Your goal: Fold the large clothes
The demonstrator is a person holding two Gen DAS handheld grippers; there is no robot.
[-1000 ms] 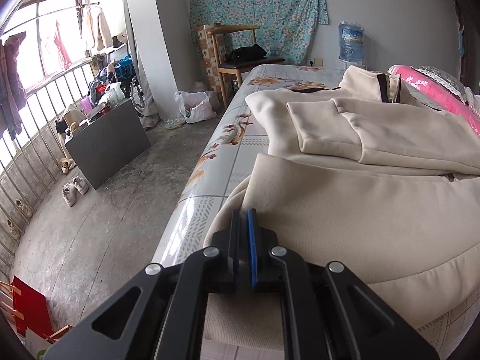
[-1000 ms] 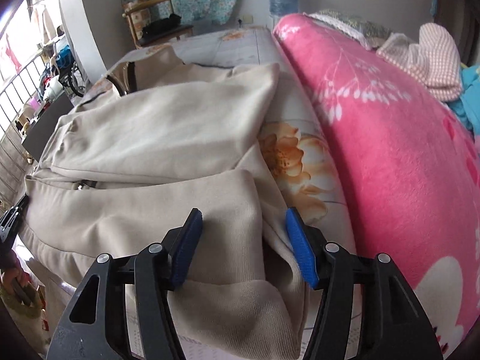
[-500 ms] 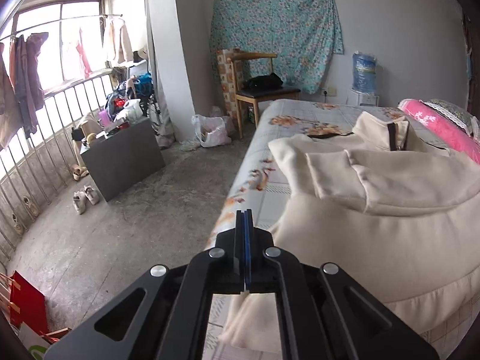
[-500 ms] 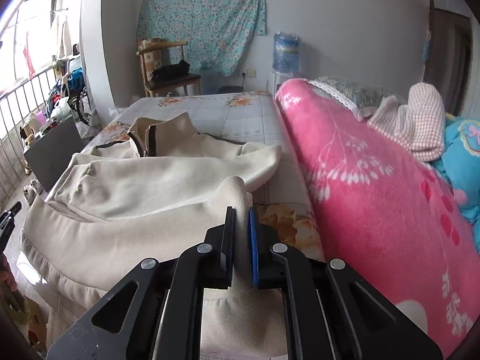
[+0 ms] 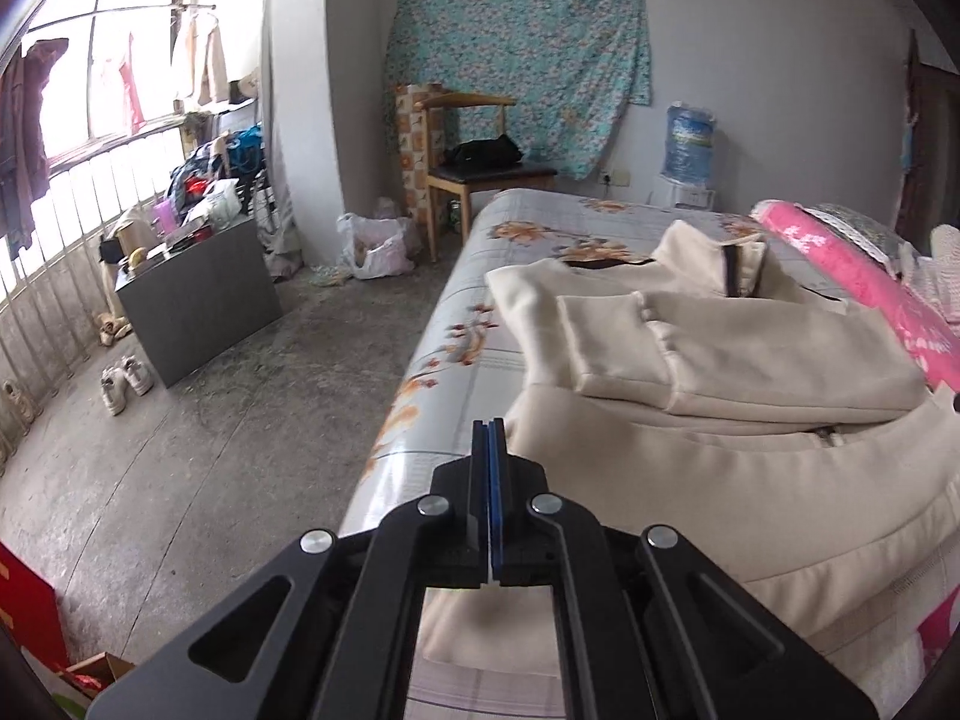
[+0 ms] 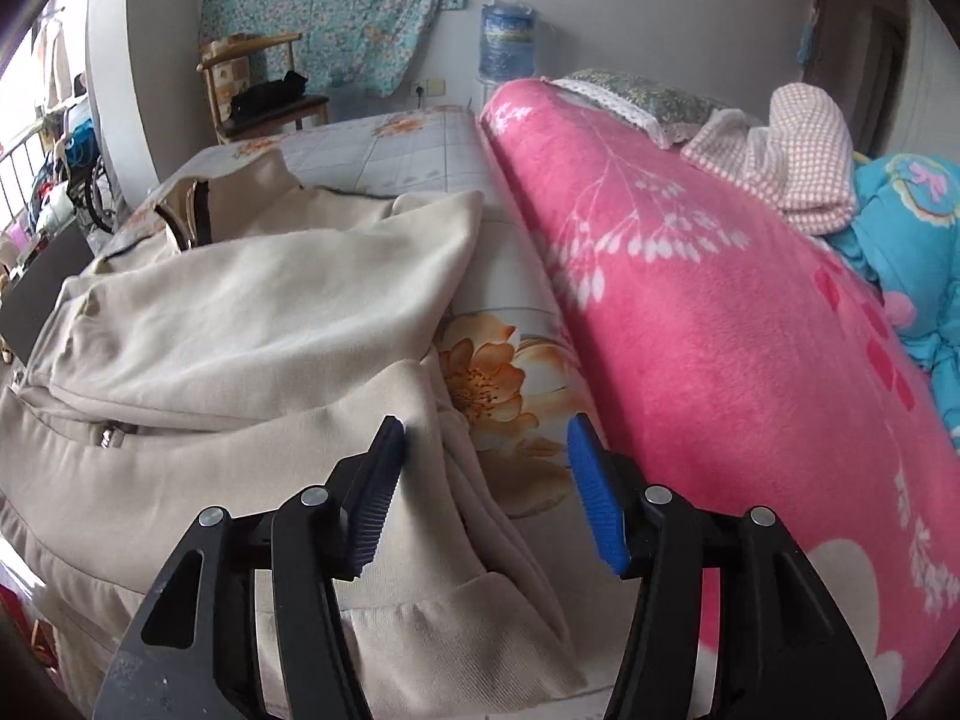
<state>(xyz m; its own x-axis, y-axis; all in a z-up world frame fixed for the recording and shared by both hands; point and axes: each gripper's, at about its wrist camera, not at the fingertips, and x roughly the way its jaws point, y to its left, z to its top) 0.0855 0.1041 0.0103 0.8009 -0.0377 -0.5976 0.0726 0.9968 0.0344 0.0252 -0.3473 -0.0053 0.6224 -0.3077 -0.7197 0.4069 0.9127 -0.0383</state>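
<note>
1. On the floor at far left of the left wrist view, a grey cabinet [image 5: 198, 300] stands by the railing, with a wooden chair [image 5: 480, 168] further right.
2. Left gripper [image 5: 489, 450]: jaws pressed fully together at the near corner of the cream jacket [image 5: 750, 360]; whether fabric is pinched between them cannot be told.
3. The jacket lies on the bed [image 5: 480, 276], sleeves folded across it.
4. Right gripper [image 6: 486, 450]: jaws opening, astride the jacket's side edge without pressing it.
5. A pink blanket [image 6: 720, 330] lies just right of the jacket.

One cream jacket [image 5: 750, 468], one pink blanket [image 6: 720, 330], one wooden chair [image 5: 480, 174] (bag-laden), two white shoes [image 5: 126, 384].
</note>
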